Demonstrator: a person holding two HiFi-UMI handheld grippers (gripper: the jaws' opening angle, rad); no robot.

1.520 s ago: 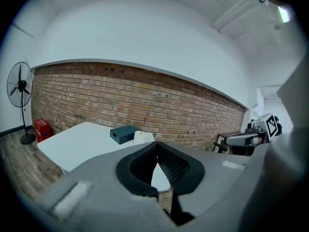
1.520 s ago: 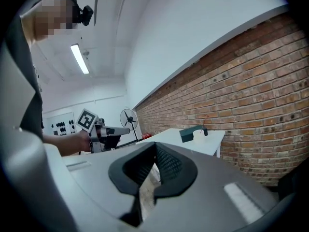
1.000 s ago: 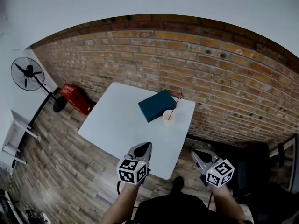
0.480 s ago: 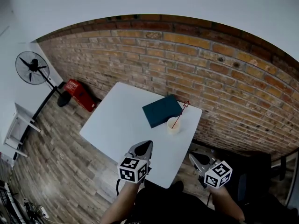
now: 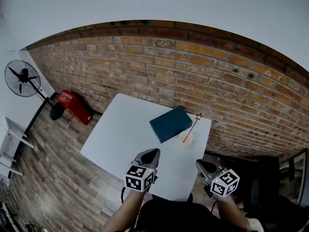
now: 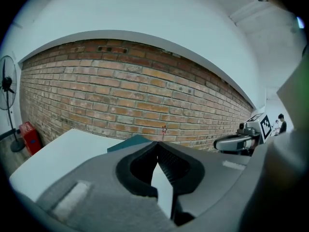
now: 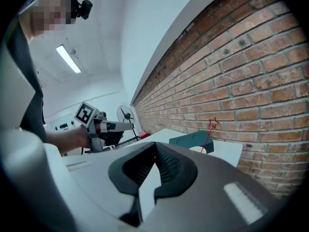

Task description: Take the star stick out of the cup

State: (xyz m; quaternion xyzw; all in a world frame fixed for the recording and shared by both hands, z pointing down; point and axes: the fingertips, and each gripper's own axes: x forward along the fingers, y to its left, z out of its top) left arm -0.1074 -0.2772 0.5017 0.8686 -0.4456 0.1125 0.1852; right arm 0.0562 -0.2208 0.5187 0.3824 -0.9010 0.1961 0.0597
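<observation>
A pale cup (image 5: 187,138) stands near the right edge of the white table (image 5: 120,134), just in front of a teal box (image 5: 170,123). A thin red star stick (image 5: 194,123) leans out of the cup toward the brick wall; its star (image 7: 213,123) shows against the bricks, and the stick's star (image 6: 164,128) also appears beyond the box. My left gripper (image 5: 153,152) is shut and empty over the table's near edge. My right gripper (image 5: 199,163) is shut and empty at the near right corner, short of the cup (image 7: 198,149).
A brick wall (image 5: 231,81) runs close behind the table. A standing fan (image 5: 20,79) and a red box (image 5: 72,106) are on the floor at the left, with a white rack (image 5: 12,141) nearer. A dark chair (image 5: 263,178) sits at the right.
Both grippers have come forward toward the table and the cup, still shut. The cup, stick and box have not moved on the table.
</observation>
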